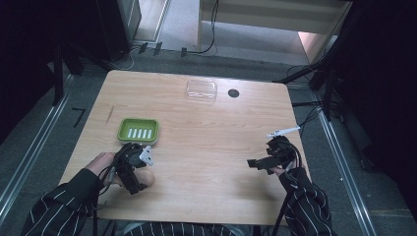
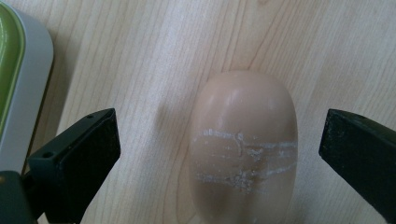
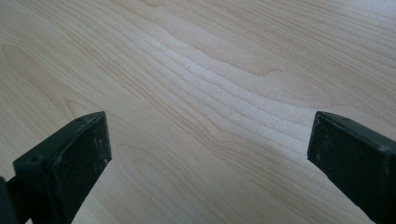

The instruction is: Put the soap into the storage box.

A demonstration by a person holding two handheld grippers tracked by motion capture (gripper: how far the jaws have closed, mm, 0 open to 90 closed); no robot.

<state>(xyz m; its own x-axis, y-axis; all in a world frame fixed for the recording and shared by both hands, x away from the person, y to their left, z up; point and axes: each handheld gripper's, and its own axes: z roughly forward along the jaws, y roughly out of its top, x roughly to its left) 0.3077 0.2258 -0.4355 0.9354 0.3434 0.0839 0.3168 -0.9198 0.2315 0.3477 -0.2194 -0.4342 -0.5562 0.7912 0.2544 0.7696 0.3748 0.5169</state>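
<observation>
Left claw (image 2: pixel 219 154) released, jaws wide apart, straddling a peach-coloured oval soap bar (image 2: pixel 243 149) that lies flat on the worktop (image 2: pixel 154 56). Soap sits between the jaws, nearer the right jaw, touching neither. White scuff lines cross its top face; no brand or stamp readable. In the high view the left claw (image 1: pixel 132 169) is at the near left of the worktop (image 1: pixel 211 123), soap (image 1: pixel 147 179) just beside it on the right.

Green soap dish (image 1: pixel 138 131) with a grey rim and white slotted insert stands just beyond the left claw; its edge (image 2: pixel 21 84) shows left of the left jaw, apart from the soap.

Right claw (image 3: pixel 210 154) also released, jaws wide over bare wood grain (image 3: pixel 196 70). High view puts it (image 1: pixel 255 163) near right, pointing left, well apart from the soap.

Far edge: clear plastic lid (image 1: pixel 201 90), small dark round disc (image 1: pixel 233 93) beside it. No writing legible anywhere.
</observation>
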